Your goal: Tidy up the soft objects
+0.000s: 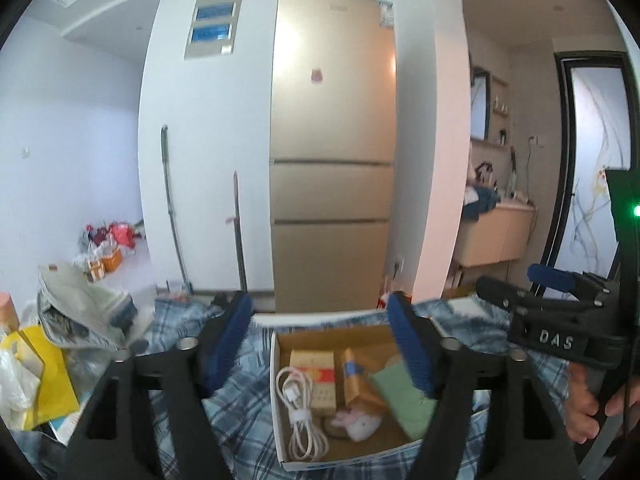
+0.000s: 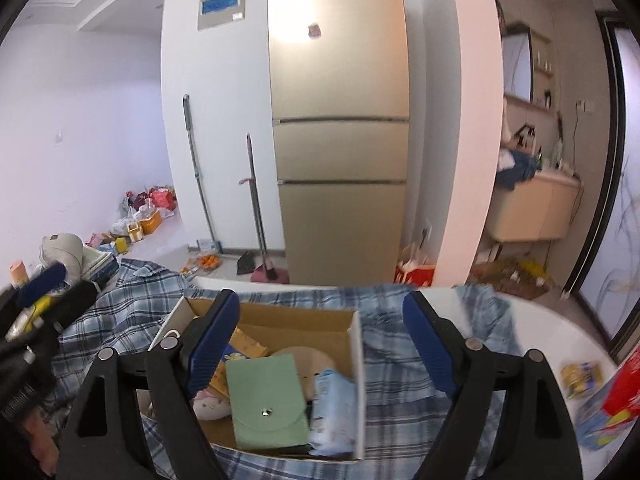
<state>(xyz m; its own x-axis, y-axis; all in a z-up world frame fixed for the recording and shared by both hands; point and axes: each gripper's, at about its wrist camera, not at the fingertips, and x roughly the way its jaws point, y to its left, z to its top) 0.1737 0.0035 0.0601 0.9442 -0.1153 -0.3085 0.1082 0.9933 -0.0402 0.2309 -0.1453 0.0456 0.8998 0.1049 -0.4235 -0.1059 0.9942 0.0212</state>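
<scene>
One cardboard box (image 1: 280, 432) at lower centre, one green pouch (image 2: 266, 400), one white cable (image 1: 298, 416), two grippers, two leaning broom handles.

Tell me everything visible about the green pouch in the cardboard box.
The flat sage-green pouch looks like soft felt or faux leather, rectangular, with a rounded flap closed by a small metal snap. It lies inside the open cardboard box, leaning over other contents: a pale blue packet at its right edge, a pink-and-white plush toy at its left, a round tan piece behind. Neither gripper touches it. The box sits on a blue plaid cloth.
</scene>
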